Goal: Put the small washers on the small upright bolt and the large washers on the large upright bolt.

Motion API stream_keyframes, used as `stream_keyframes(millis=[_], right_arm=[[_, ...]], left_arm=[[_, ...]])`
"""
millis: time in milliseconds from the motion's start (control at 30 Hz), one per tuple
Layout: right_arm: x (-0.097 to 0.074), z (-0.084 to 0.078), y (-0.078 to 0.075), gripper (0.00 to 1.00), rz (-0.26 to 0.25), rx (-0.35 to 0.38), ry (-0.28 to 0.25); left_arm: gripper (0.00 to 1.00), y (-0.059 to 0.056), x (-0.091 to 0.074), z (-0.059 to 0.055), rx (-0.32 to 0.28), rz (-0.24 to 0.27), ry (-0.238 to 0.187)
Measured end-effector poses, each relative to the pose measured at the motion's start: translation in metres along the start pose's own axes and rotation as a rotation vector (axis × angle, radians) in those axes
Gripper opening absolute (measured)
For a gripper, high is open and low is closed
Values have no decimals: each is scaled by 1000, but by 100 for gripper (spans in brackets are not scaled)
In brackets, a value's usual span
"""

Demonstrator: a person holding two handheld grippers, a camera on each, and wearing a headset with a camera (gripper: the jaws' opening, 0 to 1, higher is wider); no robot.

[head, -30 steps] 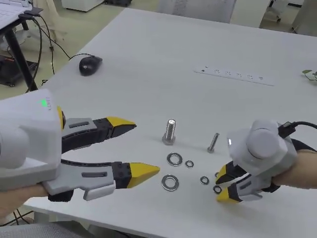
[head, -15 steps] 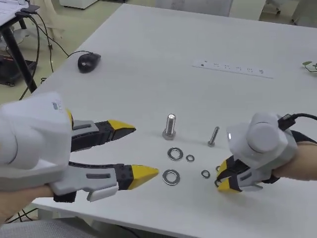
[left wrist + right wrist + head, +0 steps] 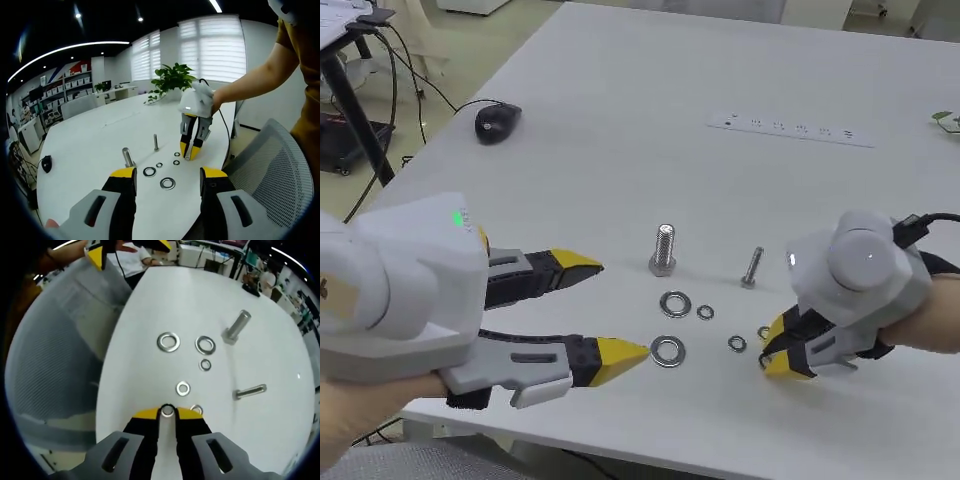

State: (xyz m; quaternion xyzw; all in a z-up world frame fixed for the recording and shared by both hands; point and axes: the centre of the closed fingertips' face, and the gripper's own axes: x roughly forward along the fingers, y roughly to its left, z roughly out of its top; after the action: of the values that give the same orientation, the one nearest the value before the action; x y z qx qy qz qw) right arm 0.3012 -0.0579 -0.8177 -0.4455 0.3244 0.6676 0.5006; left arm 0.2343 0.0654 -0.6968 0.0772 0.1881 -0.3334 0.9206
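Observation:
The large bolt (image 3: 663, 250) stands upright on the white table (image 3: 620, 120), and the small bolt (image 3: 752, 268) stands to its right. Two large washers (image 3: 675, 303) (image 3: 667, 351) lie flat in front of them. Loose small washers (image 3: 705, 312) (image 3: 737, 344) lie nearby. My right gripper (image 3: 778, 352) is low on the table, its yellow tips pinched on a small washer (image 3: 167, 411); another small washer (image 3: 196, 410) peeks out beside one finger. My left gripper (image 3: 610, 308) hovers open and holds nothing, left of the washers. In its own view, the nearer large washer (image 3: 167, 183) lies just beyond its tips (image 3: 169, 175).
A black mouse (image 3: 497, 120) sits at the table's far left edge and a white power strip (image 3: 790, 130) lies across the far side. The table's near edge runs just below both grippers. A grey mesh chair (image 3: 280, 175) stands beside the table.
My right gripper's jaws have drawn together over a small washer near the table's front. The left gripper stays open; the head camera has shifted a little.

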Motion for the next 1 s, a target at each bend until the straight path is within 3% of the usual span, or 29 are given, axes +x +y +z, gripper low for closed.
stream_keyframes(millis=[367, 667, 800, 1000], right_arm=[[-35, 3, -19, 12, -36, -8, 6], [-65, 21, -59, 12, -109, -35, 5], [-71, 29, -76, 12, -137, -35, -3], [-69, 37, -89, 12, -143, -33, -5]], left_arm=[[49, -3, 2, 1, 0, -1, -10], [48, -5, 6, 1, -5, -7, -9], [49, -4, 9, 1, -17, -3, -8], [50, 0, 11, 5, -16, 6, -25]])
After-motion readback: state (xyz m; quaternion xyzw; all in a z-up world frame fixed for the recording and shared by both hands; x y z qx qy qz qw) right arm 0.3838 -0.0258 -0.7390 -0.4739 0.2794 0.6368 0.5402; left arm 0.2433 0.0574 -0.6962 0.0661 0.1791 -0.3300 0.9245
